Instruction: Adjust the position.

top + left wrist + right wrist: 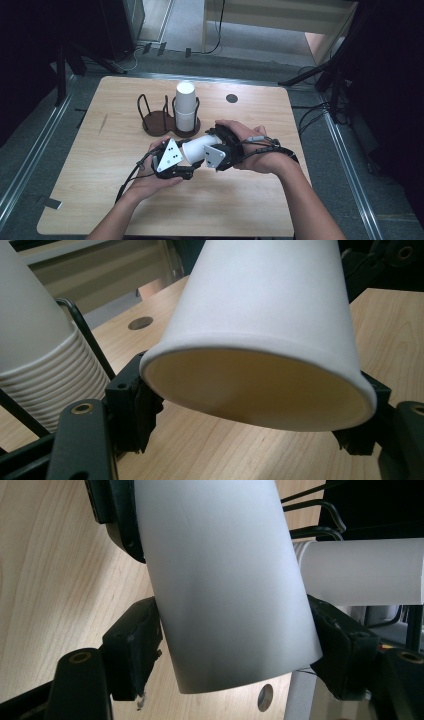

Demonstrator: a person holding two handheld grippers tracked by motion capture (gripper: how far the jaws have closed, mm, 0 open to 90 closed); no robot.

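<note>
A white paper cup (196, 148) is held lying on its side above the front middle of the wooden surface (90, 165), between the two grippers. The left gripper (186, 159) has its jaws clamped on the cup near the open rim: in the left gripper view the rim (260, 390) sits squeezed between the two black pads (131, 405), mouth toward the camera. The right gripper (212, 145) has its jaws closed on the cup's body nearer the closed end, one pad (134, 650) pressing each side in the right gripper view.

Behind them stands a dark two-ring holder (165, 120). Its right ring carries a stack of cups (185, 106) turned mouth down; its left ring (150, 112) is empty.

The step in hand looks like pulling one cup apart from another nested in it, or passing it from one gripper to the other (the pictures don't settle which). Either way, the paper wall is thin and will buckle, so grip just firmly enough to stop slipping. If separating, pull straight along the cup's long axis with a slight twist rather than bending it. If handing over, loosen one gripper only once the other clearly holds the weight, and keep clear of the stack, which would tip easily.
</note>
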